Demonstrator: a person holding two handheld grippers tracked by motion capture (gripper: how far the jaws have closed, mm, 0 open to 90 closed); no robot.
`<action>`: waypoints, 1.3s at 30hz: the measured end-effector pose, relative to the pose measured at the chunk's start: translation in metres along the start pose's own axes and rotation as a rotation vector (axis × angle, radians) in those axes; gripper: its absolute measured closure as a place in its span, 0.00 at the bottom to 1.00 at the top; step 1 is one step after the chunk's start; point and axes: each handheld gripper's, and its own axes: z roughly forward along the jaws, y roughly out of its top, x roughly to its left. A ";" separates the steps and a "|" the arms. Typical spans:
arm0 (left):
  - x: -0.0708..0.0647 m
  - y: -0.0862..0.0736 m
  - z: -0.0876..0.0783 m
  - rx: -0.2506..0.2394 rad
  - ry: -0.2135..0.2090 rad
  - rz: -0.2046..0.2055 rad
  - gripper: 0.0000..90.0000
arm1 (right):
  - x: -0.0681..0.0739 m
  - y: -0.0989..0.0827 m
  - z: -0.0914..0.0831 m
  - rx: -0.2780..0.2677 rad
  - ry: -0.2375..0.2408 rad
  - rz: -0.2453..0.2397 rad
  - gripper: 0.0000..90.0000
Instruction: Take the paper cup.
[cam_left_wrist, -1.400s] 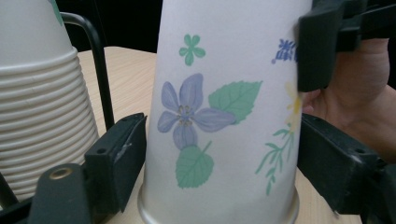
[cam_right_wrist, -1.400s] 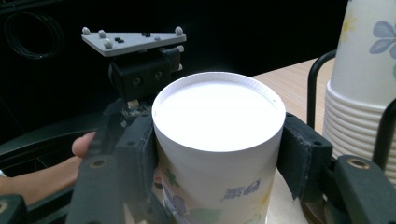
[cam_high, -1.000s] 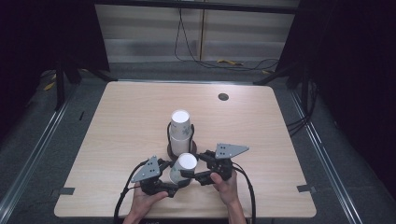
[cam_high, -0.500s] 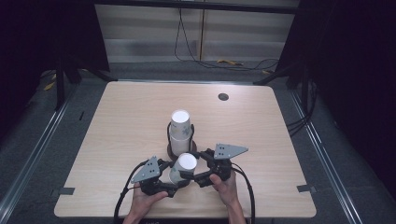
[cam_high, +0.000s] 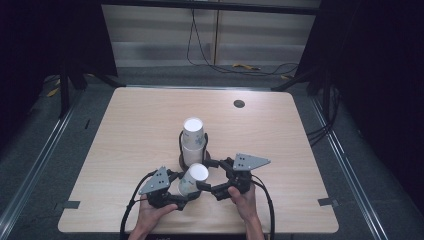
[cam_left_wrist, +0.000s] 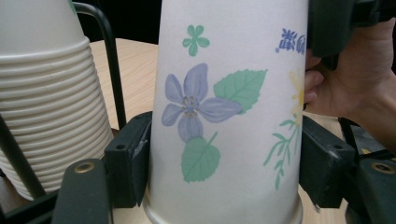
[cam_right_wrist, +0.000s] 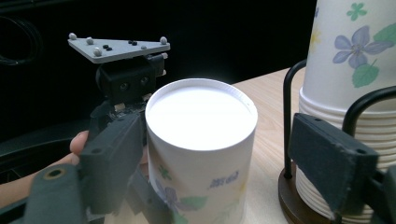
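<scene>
Left tongs (cam_high: 186, 196) clamp the upturned paper cup (cam_high: 192, 179); right tongs (cam_high: 206, 186), just opening, straddle it.

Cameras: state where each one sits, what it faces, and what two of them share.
High view: above the person's side, looking down on the wooden table; both hands and tongs show.
Left gripper view: on the left tongs, clamped on the upside-down flowered paper cup.
Right gripper view: on the right tongs, open around that cup.
Shared: both gripper views show the racked stack of paper cups.

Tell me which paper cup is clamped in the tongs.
The single upside-down cup nearest the person, clamped by the left tongs. The other cups sit nested in the stack inside the wire holder behind it.
</scene>
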 end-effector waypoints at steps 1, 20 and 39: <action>0.000 0.000 0.000 -0.006 0.002 -0.005 0.32 | 0.000 0.000 -0.001 -0.003 0.002 0.000 0.19; 0.007 0.007 -0.008 0.050 0.015 0.015 0.32 | -0.002 -0.002 -0.015 0.012 -0.027 -0.017 0.21; 0.006 0.015 -0.005 0.195 -0.011 0.094 0.33 | -0.003 -0.003 -0.024 0.086 -0.037 -0.055 0.20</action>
